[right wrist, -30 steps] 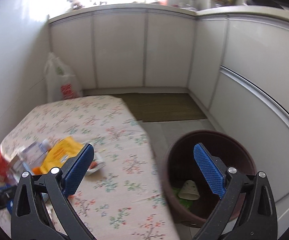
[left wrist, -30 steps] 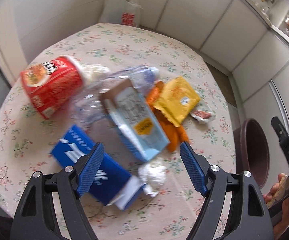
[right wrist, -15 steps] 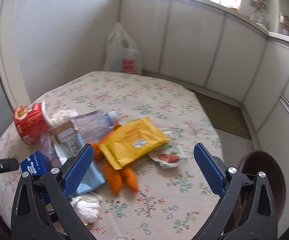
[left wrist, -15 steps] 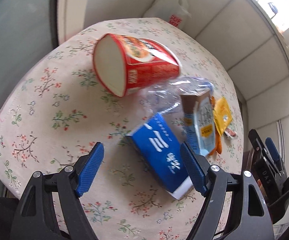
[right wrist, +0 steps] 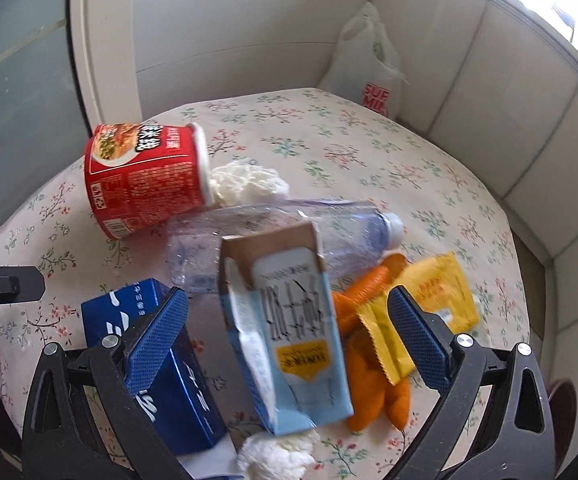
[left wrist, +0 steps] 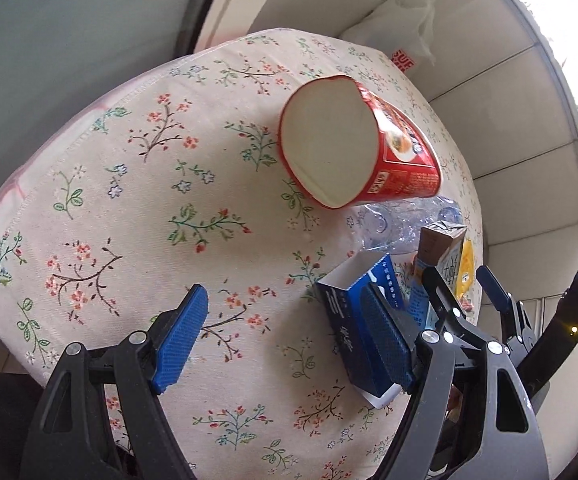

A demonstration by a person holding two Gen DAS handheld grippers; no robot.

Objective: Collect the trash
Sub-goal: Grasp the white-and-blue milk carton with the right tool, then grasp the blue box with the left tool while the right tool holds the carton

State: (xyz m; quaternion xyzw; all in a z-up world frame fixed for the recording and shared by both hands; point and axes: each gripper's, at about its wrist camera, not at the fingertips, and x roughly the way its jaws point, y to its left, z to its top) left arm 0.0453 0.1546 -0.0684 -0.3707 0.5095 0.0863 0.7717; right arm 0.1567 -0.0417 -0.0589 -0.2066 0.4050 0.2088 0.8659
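Red noodle cup [right wrist: 145, 178] (recycling mark on its label), white bag [right wrist: 371, 68] lettered "SUF", both grippers' jaws open, empty.

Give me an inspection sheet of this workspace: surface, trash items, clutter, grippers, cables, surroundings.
Surface: table under a floral cloth, far half bare.
Job's things: red cup on its side; crushed clear bottle; light-blue carton lying over the bottle; blue box; yellow wrapper over orange pieces; white tissue wads.
Clutter: nothing seen beyond the trash.
Grippers: left gripper open over bare cloth beside the blue box; right gripper open above the carton; neither holds anything.
Cables: nothing seen.
Surroundings: white plastic bag behind the table; white panelled walls; brown bin edge at lower right.
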